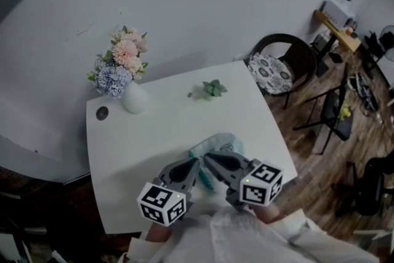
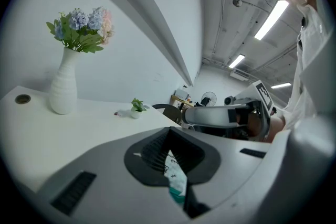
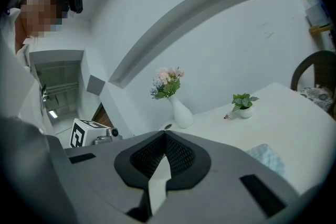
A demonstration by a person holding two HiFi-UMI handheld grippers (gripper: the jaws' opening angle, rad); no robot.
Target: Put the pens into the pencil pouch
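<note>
The pencil pouch (image 1: 224,144), pale blue with small prints, lies on the white table (image 1: 160,126) near its front edge. My left gripper (image 1: 196,163) and right gripper (image 1: 208,157) hover side by side just before it, tips almost touching, both shut with nothing visibly gripped. A thin teal strip (image 1: 206,180) shows between them; whether it is a pen or the pouch's edge I cannot tell. Below the closed jaws of the left gripper (image 2: 169,131) a bit of the pouch (image 2: 176,178) shows. To the right of the right gripper (image 3: 165,135) lies the pouch (image 3: 268,158). No pen is clearly visible.
A white vase of flowers (image 1: 131,95) stands at the table's back left beside a round cable port (image 1: 102,113). A small potted plant (image 1: 213,89) sits at the back middle. A chair (image 1: 280,68) stands past the table's right corner.
</note>
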